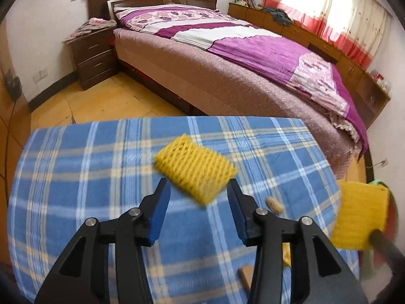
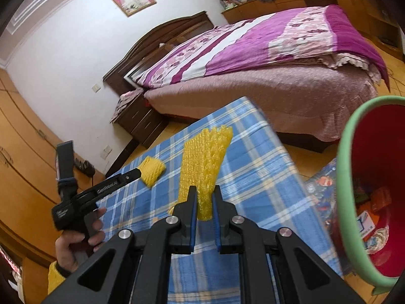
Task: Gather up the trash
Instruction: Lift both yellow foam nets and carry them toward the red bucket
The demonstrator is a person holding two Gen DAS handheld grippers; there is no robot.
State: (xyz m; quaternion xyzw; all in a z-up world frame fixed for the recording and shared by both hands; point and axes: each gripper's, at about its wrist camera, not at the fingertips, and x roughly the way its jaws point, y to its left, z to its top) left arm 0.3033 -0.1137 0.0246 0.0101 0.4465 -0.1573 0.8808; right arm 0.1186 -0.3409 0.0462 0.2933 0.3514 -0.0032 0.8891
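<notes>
A small yellow foam net point(image 1: 196, 169) hovers or lies just past the fingertips of my left gripper point(image 1: 198, 185), blurred, over the blue plaid table point(image 1: 88, 164). The pads stand apart and do not press on it. My right gripper point(image 2: 205, 190) is shut on a longer yellow foam net point(image 2: 205, 162), lifted above the cloth. A red bin with a green rim point(image 2: 345, 177) tilts toward me at the right. In the right wrist view, the left gripper point(image 2: 134, 174) is held by a hand, its tip beside the small net point(image 2: 152, 171).
A peanut point(image 1: 274, 204) and two small scraps point(image 1: 245, 276) lie on the cloth near the left gripper. Behind the table stand a bed point(image 1: 227, 63) with a purple quilt and a dark nightstand point(image 1: 93, 58). The bin holds several wrappers.
</notes>
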